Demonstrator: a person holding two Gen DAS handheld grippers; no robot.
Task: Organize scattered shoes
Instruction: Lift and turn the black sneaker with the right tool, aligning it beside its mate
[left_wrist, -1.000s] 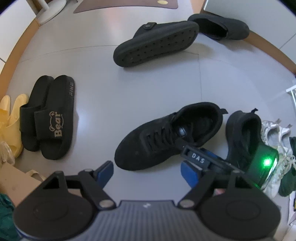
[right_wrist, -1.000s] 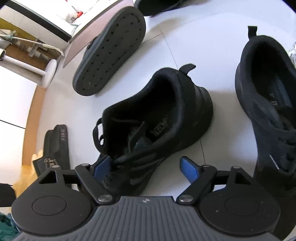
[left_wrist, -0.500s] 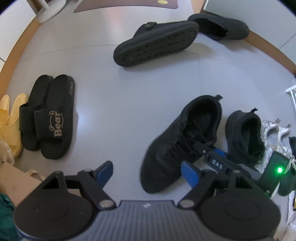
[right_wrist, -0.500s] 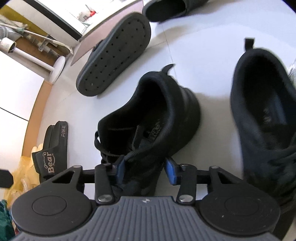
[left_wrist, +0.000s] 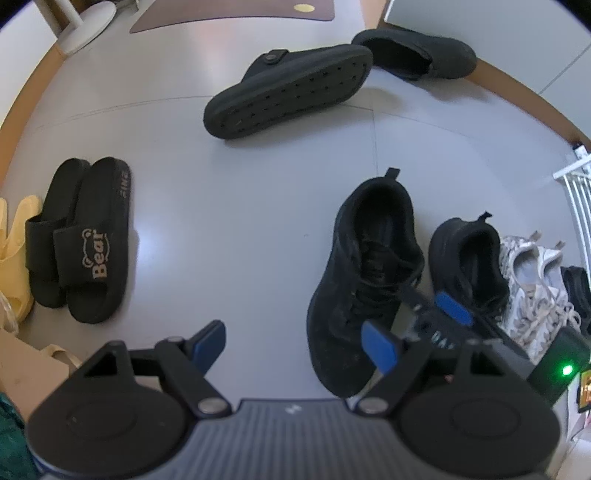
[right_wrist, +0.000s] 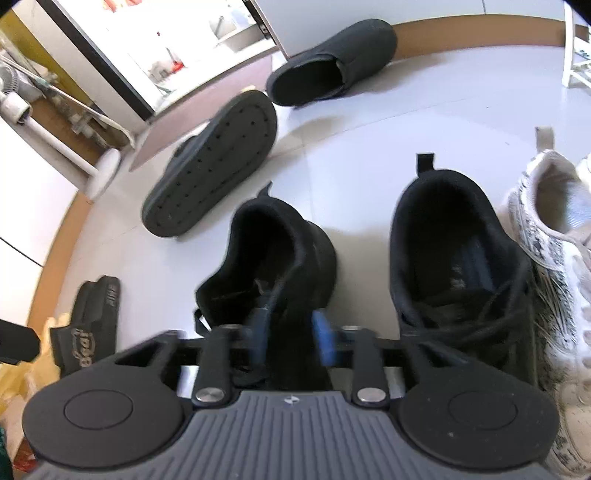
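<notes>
Right gripper (right_wrist: 291, 341): its jaws are opening at this moment, with the tongue and laces of the black sneaker (right_wrist: 273, 273) between the blue pads; the pads look to be letting go of the shoe rather than pinching it, though blur hides the exact contact.
Left gripper (left_wrist: 291, 345): jaws spread wide over bare floor, nothing between them; it hangs pointing down with the sneaker just off its right finger.
Step in hand: I judge this to be the release of the sneaker beside its mate; done well, the pads come fully clear of the laces before the gripper lifts, or a snagged lace will drag the shoe askew.
Task's thing: the sneaker stands upright on the floor (right_wrist: 362, 147) directly ahead of the right gripper, heel away from it, toe under the fingers.
Just to the right: its mate, the second black sneaker (right_wrist: 458, 258), heel the same way, a narrow strip of floor between the two; the near sneaker seems angled slightly, so a small nudge of the heel may square the pair.
Further right: white patterned sneakers (right_wrist: 546, 236) touching the mate's side.
Far left of the grippers: black Bear slides (left_wrist: 79, 240), already paired.
Beyond, ahead: a black clog on its side (right_wrist: 210, 170), sole showing, and its partner upright (right_wrist: 332, 62) near the wall; likely still to be sorted.
</notes>
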